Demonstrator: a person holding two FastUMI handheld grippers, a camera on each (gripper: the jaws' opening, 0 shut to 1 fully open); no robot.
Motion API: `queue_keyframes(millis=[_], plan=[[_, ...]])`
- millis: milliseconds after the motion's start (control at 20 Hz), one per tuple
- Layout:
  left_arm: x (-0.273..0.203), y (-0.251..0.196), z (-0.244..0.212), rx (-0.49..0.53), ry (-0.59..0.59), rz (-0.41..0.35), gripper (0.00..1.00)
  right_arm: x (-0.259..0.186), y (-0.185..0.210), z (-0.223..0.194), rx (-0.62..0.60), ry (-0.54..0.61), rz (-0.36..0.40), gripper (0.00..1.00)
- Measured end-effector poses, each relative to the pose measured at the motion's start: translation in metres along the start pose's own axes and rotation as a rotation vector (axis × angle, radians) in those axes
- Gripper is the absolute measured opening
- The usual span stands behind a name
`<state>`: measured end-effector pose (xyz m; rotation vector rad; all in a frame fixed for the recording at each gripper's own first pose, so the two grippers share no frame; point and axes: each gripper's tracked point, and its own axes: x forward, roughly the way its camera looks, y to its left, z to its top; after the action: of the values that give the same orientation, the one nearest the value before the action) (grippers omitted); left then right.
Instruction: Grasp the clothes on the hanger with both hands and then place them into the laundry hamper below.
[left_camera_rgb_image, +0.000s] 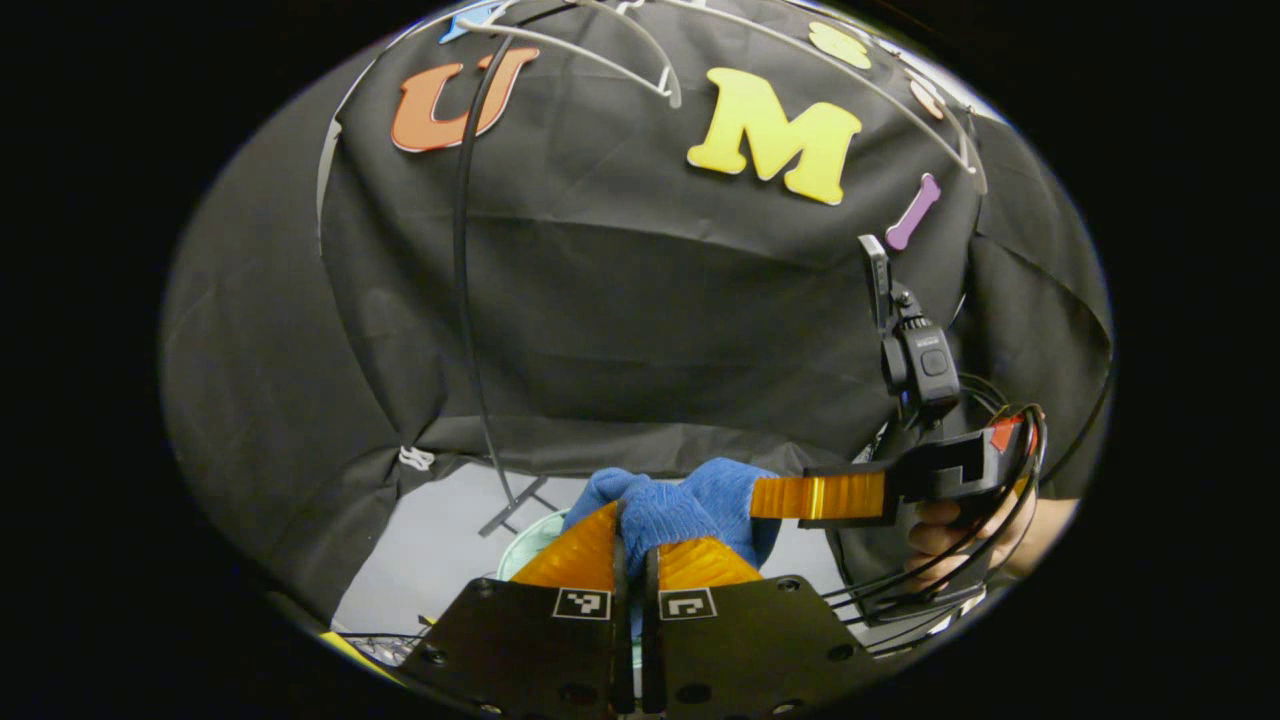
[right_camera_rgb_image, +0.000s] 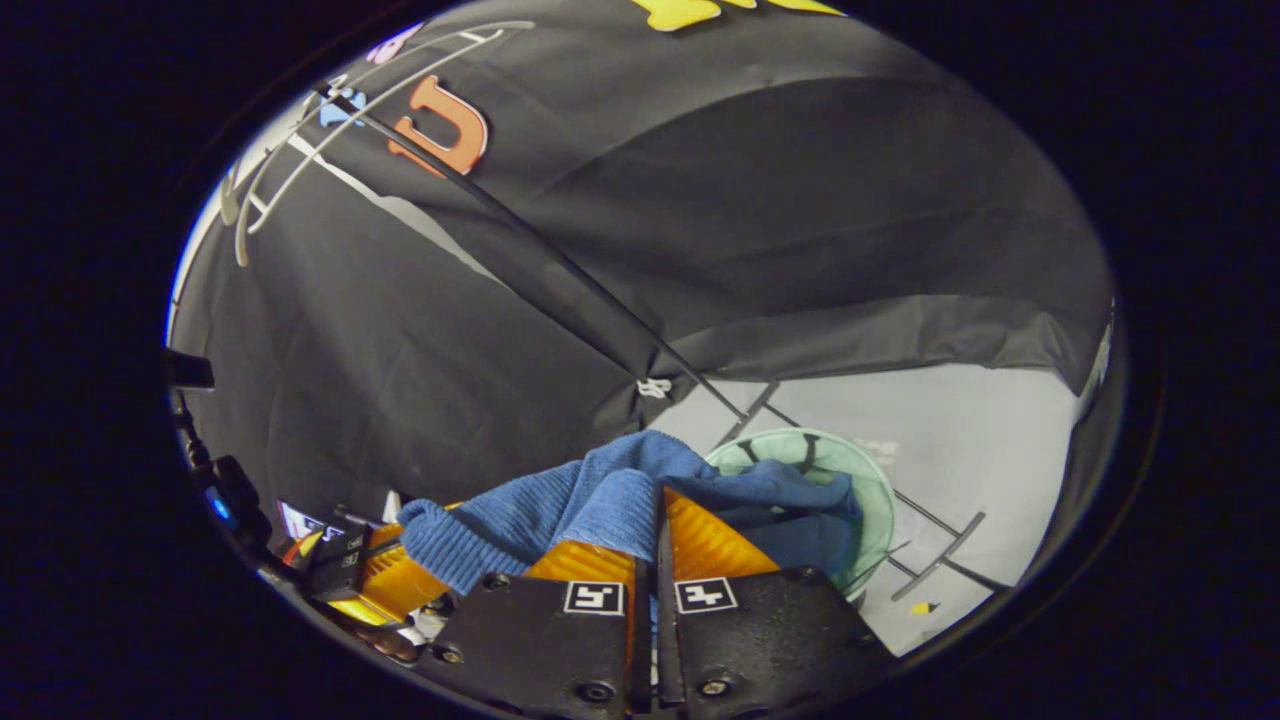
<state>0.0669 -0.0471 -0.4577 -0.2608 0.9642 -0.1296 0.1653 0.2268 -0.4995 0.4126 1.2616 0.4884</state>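
**Both grippers clamped on blue knit, hamper below**

Left gripper view: left gripper (left_camera_rgb_image: 636, 560) has its fingers pinched nearly together on a blue ribbed knit garment (left_camera_rgb_image: 668, 508), which bunches up just above the fingertips. Right gripper (left_camera_rgb_image: 815, 496) shows right of the garment, its finger touching the garment's right edge, with a hand (left_camera_rgb_image: 950, 535) on its grip. Pale green laundry hamper (left_camera_rgb_image: 530, 540) peeks out just left of the garment, lower down, on the grey floor (left_camera_rgb_image: 440, 540). White hangers (left_camera_rgb_image: 640, 50) sit high above the garment, on a black rack pole (left_camera_rgb_image: 462, 300).

Right gripper view: right gripper (right_camera_rgb_image: 655, 560) has its fingers narrow, pressed on the garment (right_camera_rgb_image: 600, 500). The cloth spreads left toward the left gripper (right_camera_rgb_image: 375, 585) and drapes right over the hamper (right_camera_rgb_image: 860, 490) rim. Hamper is beside the rack's base bars (right_camera_rgb_image: 930, 560), below the garment.
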Motion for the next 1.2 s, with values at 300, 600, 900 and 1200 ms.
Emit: queue_keyframes(millis=[300,600,900,1200], plan=[[0.015,0.013,-0.025,-0.012,0.096,0.104,0.04,0.015,-0.034,-0.004,-0.039,0.036,-0.143,0.08],[0.032,0.018,-0.059,-0.072,0.234,0.133,0.16,0.007,-0.043,-0.009,-0.016,0.070,-0.157,0.27],[0.028,0.039,-0.057,-0.083,0.198,0.144,0.66,-0.022,-0.049,0.001,-0.086,-0.005,-0.212,0.51],[-0.024,0.044,-0.009,-0.029,0.087,0.209,0.91,-0.092,-0.028,0.028,-0.201,-0.194,-0.285,0.75]])
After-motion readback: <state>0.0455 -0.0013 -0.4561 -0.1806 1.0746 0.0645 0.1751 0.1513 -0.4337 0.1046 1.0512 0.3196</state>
